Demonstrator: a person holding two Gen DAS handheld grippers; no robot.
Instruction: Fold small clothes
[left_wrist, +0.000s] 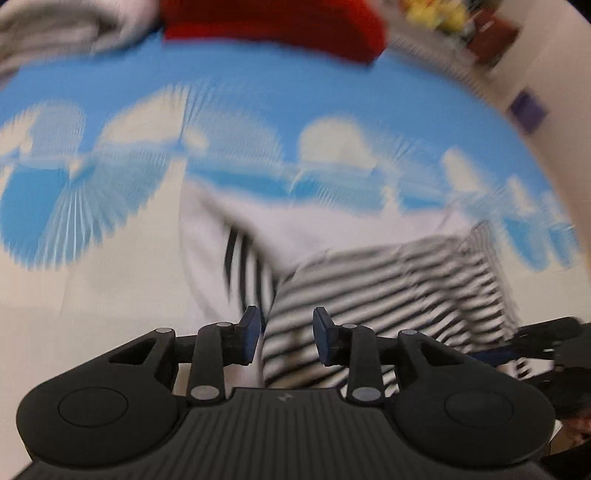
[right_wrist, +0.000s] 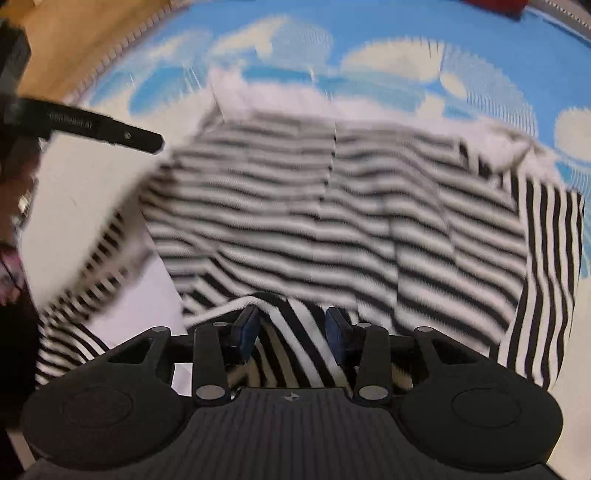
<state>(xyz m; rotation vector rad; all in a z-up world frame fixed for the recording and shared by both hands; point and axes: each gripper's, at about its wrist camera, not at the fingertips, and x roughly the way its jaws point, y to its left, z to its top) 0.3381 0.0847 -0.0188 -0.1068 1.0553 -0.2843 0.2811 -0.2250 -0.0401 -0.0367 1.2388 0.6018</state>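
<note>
Small pale lettering runs along the black bar (right_wrist: 99, 129) at the upper left of the right wrist view, too blurred to read

A blue cloth (left_wrist: 280, 85) printed with white clouds covers the desk, blurred in both views. In the left wrist view a pale wall (left_wrist: 546, 48) rises at 2 o'clock, with a small purple square (left_wrist: 526, 109) on it. In the right wrist view a wooden floor (right_wrist: 85, 33) shows at 10 o'clock, beyond the cloth's fringed edge. The light is bright and even.
</note>
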